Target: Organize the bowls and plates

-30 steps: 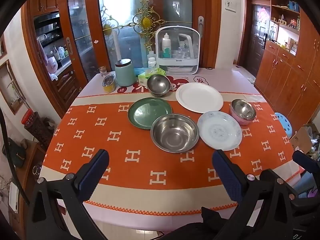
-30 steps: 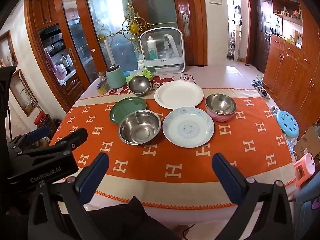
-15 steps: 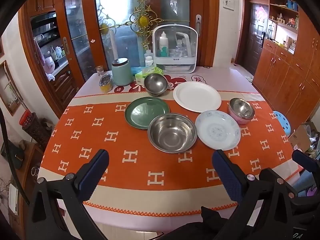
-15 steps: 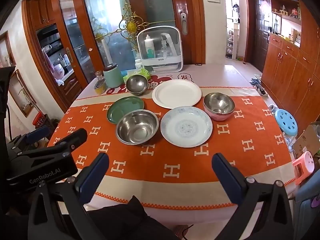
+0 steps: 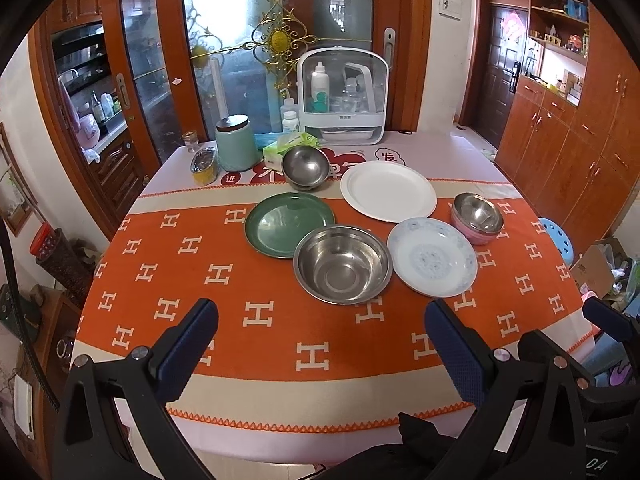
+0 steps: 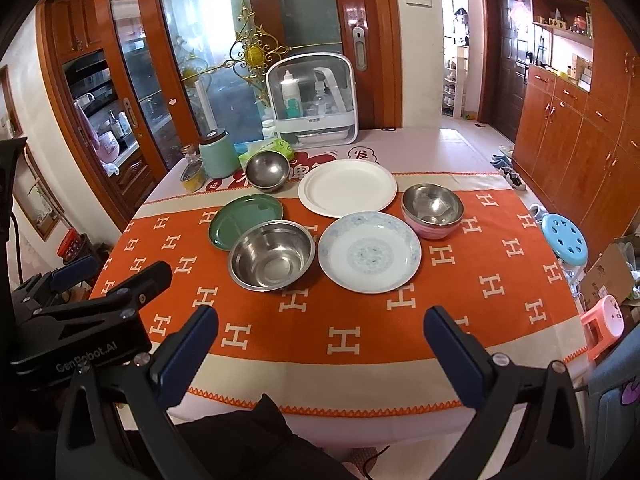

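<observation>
Both tools hover at the near table edge: the left gripper (image 5: 320, 344) and right gripper (image 6: 320, 344) are spread wide and empty. The dishes lie spread out mid-table, unstacked: large steel bowl (image 5: 343, 265) touching or perhaps overlapping the green plate (image 5: 289, 224), beside the patterned plate (image 5: 435, 256); behind, white plate (image 5: 389, 191), small steel bowl (image 5: 305, 167), and pink-sided bowl (image 5: 477, 213). Risk: smooth steel rims may slip from the pads, and lifting the bowl could drag the green plate. Compared with one second earlier, both views sit slightly closer; the dishes are unmoved.
</observation>
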Available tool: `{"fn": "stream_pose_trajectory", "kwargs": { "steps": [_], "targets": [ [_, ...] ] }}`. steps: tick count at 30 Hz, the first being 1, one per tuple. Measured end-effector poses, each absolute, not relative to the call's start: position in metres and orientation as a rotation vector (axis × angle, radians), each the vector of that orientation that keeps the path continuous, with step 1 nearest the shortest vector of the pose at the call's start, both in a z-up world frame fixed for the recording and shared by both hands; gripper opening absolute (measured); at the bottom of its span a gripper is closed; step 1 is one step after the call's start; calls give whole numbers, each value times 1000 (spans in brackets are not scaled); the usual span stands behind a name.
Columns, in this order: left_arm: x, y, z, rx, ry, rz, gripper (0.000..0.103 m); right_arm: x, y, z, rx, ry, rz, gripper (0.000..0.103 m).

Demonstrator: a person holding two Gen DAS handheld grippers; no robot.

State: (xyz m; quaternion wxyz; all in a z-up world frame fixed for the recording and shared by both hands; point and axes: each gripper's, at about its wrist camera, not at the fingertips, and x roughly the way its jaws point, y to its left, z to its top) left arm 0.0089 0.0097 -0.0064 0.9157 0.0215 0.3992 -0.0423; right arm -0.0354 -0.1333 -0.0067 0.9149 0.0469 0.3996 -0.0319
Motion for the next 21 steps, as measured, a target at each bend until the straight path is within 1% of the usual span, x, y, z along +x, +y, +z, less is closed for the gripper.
{"fn": "stream_pose_trajectory", "kwargs": {
  "steps": [13, 21],
  "targets": [
    [13, 20, -15, 64, 832, -198, 102, -49, -120, -12, 117, 794, -184, 103],
    [22, 18, -25, 49, 888, -271, 102, -58, -121, -9, 119, 755, -251, 103]
  ]
}}
